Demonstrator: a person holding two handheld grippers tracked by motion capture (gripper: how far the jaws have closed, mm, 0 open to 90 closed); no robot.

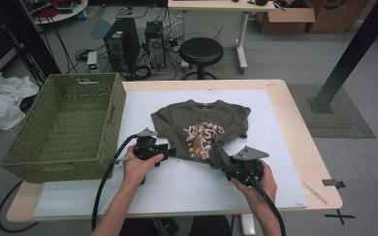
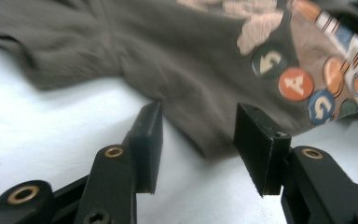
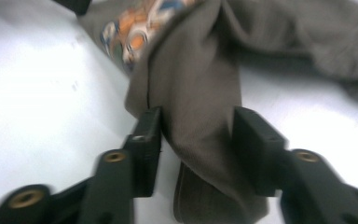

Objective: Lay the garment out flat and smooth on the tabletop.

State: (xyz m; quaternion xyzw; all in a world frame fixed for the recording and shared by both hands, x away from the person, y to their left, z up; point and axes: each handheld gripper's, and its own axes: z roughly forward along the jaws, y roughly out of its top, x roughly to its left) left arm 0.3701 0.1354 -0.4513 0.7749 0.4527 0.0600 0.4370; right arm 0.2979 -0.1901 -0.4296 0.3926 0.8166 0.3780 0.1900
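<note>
A dark olive T-shirt (image 1: 202, 123) with an orange and cream print lies crumpled on the white mat, collar toward the far side. My left gripper (image 1: 170, 150) is at its near left hem. In the left gripper view, the left gripper (image 2: 198, 140) has its jaws apart around a corner of the T-shirt (image 2: 168, 56), and the pads stand clear of the cloth. My right gripper (image 1: 226, 164) is at the near right part. In the right gripper view, a folded strip of the T-shirt (image 3: 196, 84) runs between the spread jaws of the right gripper (image 3: 198, 144), with no visible squeeze.
A green woven basket (image 1: 113, 113) stands at the table's left edge, beside the shirt. The white mat (image 1: 187, 189) covers most of the wooden table top. A black stool (image 1: 201, 51) and computer towers (image 1: 123, 42) stand on the floor beyond the far edge.
</note>
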